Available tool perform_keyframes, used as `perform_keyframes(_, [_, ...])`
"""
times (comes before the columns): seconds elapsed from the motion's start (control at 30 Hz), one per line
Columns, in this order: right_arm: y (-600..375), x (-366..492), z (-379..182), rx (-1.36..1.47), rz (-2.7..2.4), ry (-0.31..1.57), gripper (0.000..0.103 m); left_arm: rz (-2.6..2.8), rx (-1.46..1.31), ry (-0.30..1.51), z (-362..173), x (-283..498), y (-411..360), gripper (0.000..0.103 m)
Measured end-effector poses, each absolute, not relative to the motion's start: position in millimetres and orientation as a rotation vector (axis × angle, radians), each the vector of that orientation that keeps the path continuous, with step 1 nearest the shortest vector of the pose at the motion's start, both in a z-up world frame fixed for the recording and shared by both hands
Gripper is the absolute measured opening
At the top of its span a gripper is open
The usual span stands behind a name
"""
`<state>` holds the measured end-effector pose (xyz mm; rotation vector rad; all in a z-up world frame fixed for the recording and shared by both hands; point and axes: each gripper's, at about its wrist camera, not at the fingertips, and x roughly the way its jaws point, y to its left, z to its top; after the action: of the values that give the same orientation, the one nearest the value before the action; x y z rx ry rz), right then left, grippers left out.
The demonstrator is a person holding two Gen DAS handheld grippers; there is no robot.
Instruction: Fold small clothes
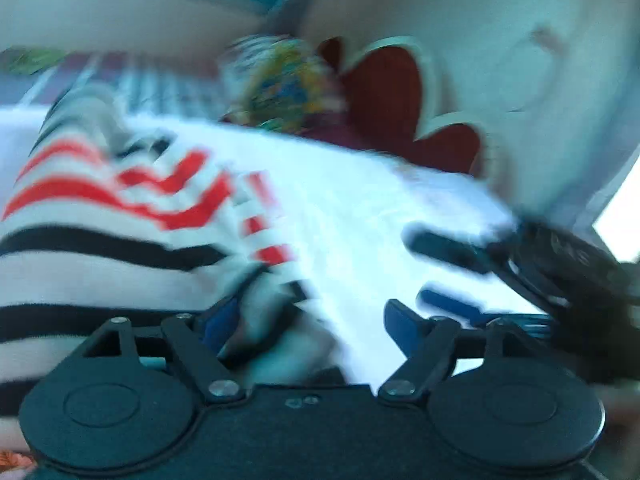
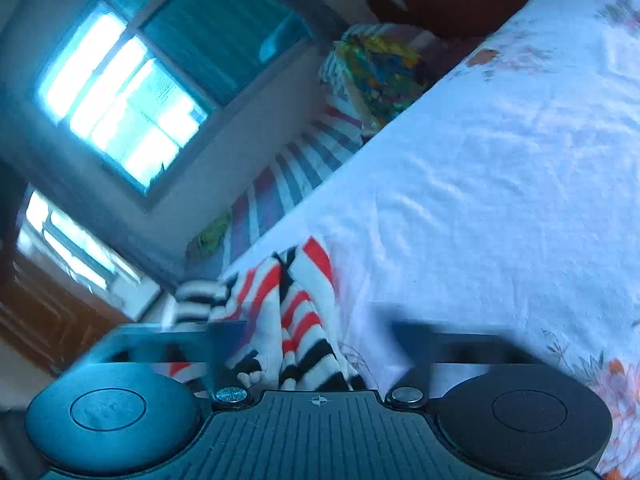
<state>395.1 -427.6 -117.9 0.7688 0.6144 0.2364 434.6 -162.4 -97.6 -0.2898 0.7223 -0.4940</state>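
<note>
A small garment with red, black and white stripes [image 1: 100, 216] lies on a white floral bedsheet [image 1: 360, 208]. In the blurred left wrist view my left gripper [image 1: 312, 320] has its blue fingers wide apart, the left finger touching the garment's edge. The right gripper [image 1: 452, 272] shows at the right, fingers apart over the sheet. In the right wrist view the striped garment [image 2: 296, 312] lies bunched between the spread, blurred fingers of my right gripper [image 2: 316, 344], close to its body. The sheet [image 2: 500, 200] stretches away behind it.
A colourful crumpled cloth [image 1: 280, 88] lies at the far edge of the bed [image 2: 380, 76], beside a dark red scalloped headboard [image 1: 384, 96]. A striped blanket [image 2: 288, 176] runs along the bed's side. Bright windows [image 2: 116, 96] and a wooden door [image 2: 48, 312] are on the wall.
</note>
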Motion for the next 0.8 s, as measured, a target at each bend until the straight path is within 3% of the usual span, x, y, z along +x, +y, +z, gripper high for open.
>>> perform_keyframes(0.17, [-411.7, 398.6, -120.0, 0.83, 0.393, 0.65, 0.079, -0.336, -0.332, 0.59, -70.9, 404.0, -80.3, 0.078])
perform_keyframes(0.3, [-387.4, 414.4, -138.3, 0.846, 0.439, 0.755, 0.077, -0.177, -0.406, 0.704, -98.8, 426.8, -12.5, 0.076])
perform_keyframes(0.43, [-368.6, 425.6, -151.7, 0.85, 0.44, 0.834, 0.074, -0.175, -0.454, 0.779, -126.3, 424.7, 8.4, 0.076])
perform_keyframes(0.67, [-333.7, 455.9, -156.1, 0.645, 0.457, 0.926, 0.048, -0.173, -0.511, 0.795, -145.3, 424.9, 10.6, 0.08])
perform_keyframes(0.8, [-295.2, 450.8, -142.9, 0.299, 0.444, 0.862, 0.03, -0.216, -0.5, 0.753, -139.6, 441.4, 9.2, 0.078])
